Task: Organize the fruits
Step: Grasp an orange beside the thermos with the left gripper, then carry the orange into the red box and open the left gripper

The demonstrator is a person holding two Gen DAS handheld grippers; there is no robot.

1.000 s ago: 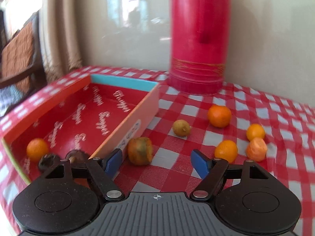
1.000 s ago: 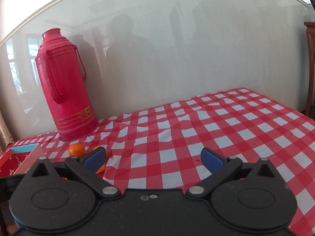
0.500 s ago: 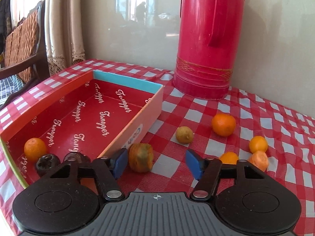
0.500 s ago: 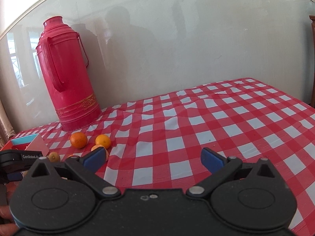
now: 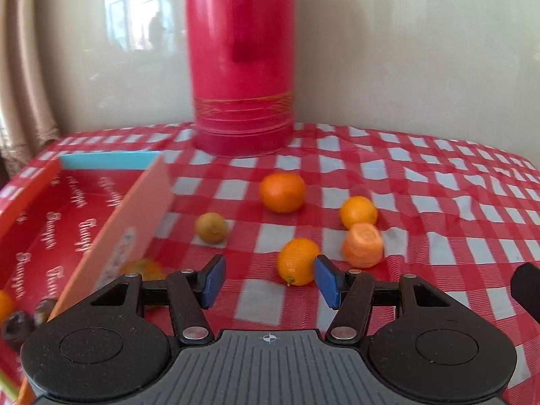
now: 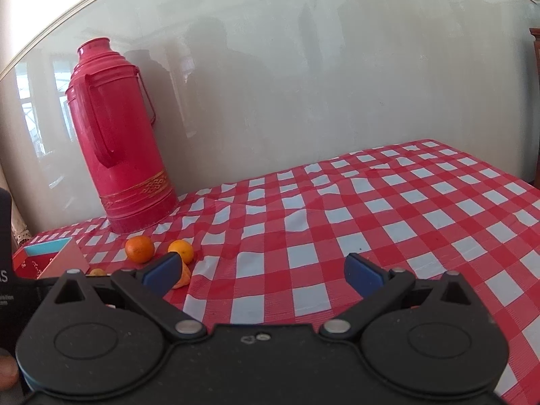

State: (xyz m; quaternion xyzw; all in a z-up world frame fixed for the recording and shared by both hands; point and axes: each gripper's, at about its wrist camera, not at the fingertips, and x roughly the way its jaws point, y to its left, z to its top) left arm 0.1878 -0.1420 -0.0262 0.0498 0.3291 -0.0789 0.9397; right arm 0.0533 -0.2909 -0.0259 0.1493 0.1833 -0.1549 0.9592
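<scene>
My left gripper [image 5: 268,281] is open and empty, low over the checked cloth. A small orange fruit [image 5: 297,262] lies just ahead, near its right fingertip. Further on lie a larger orange [image 5: 282,191], another orange [image 5: 358,212], a peeled-looking orange fruit [image 5: 363,244] and a yellow-green fruit [image 5: 211,228]. A mottled orange-green fruit [image 5: 143,267] sits by the wall of the red box [image 5: 81,222], partly hidden behind my left finger. The box holds an orange [image 5: 4,303] and dark fruits [image 5: 20,320]. My right gripper [image 6: 261,271] is open and empty over the cloth.
A tall red thermos [image 5: 241,57] stands against the wall behind the fruits; it also shows in the right wrist view [image 6: 118,135]. Two oranges [image 6: 139,249] and the box corner [image 6: 50,256] show at the left of the right wrist view. A curtain [image 5: 23,67] hangs at far left.
My left gripper has swung right, away from the mottled fruit by the box, and now faces the small orange fruit. Its jaws have narrowed. My right gripper stays open.
</scene>
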